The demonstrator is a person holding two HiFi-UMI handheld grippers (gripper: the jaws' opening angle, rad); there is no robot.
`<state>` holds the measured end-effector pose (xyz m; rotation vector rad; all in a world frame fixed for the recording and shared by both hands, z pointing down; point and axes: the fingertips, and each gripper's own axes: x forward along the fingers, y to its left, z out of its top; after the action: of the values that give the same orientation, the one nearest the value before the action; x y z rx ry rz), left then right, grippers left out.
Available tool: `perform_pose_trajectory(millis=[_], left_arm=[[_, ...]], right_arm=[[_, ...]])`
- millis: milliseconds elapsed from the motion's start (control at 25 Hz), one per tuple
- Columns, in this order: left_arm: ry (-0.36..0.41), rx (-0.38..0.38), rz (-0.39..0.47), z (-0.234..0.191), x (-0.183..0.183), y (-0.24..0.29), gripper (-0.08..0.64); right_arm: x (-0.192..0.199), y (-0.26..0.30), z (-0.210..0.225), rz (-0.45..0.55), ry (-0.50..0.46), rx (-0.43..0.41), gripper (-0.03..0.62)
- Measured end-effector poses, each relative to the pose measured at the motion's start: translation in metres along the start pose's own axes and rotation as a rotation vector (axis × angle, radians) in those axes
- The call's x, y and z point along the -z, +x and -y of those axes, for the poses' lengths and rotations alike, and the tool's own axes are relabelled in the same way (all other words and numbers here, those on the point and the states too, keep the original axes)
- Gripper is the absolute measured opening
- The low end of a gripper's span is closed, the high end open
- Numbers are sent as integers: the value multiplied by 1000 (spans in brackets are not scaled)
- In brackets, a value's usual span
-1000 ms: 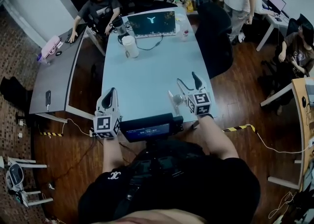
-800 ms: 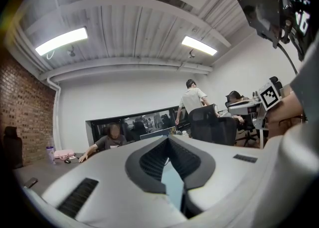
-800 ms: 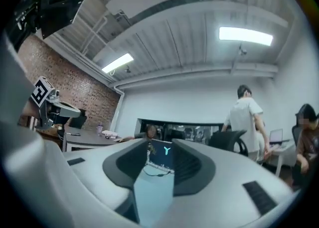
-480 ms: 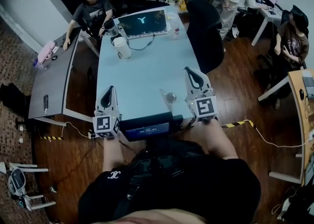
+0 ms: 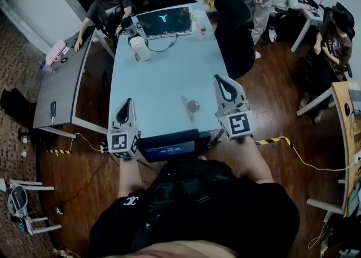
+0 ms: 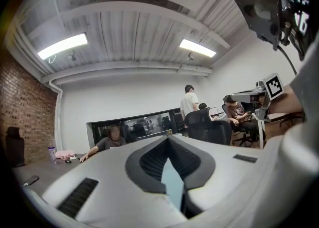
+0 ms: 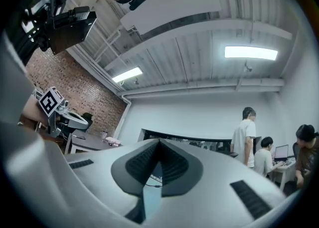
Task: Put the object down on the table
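Since the earlier frame the right gripper (image 5: 221,82) is seen lifted off and shifted to the right of the small object (image 5: 190,106), and its jaws, wide apart then, are now brought together. The object is left lying on the pale blue table (image 5: 163,76), low in the middle of the head view, near the table's near edge, clear of both grippers; what it is cannot be made out beyond a small roundish body with a thin stem. In the right gripper view the fingers (image 7: 137,164) are pressed tip to tip with nothing caught between them. The left gripper (image 5: 127,105) is held at the lower left of the table, over its near corner, well apart from the object; in the left gripper view its fingers (image 6: 149,159) are likewise closed on each other and nothing is held. At the far end of the table, upper centre of the head view, an open laptop (image 5: 165,22) is set, with a white cup (image 5: 140,49) just in front of its left corner. A black office chair (image 5: 232,31) is parked at the table's right edge. A grey desk (image 5: 62,87) is placed along the left, and a seated person (image 5: 107,5) is seen at its far end in the upper left.
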<state>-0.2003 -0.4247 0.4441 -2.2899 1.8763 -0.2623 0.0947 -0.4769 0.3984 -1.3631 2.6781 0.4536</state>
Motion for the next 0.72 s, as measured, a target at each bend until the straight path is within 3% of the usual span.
perform_pose_trajectory(millis=[320,520,720], left_arm=[[21,47,45,7,-15,-33,6],[31,65,63,12,-17,-102,6],[24,88,46,16,3,-192,6]], right_arm=[[-21,-44,-29,9,-15,0,-18],[-45,-101,-63,66,-14,62,-18],[-57,-167,-122,35,85,136,-18]])
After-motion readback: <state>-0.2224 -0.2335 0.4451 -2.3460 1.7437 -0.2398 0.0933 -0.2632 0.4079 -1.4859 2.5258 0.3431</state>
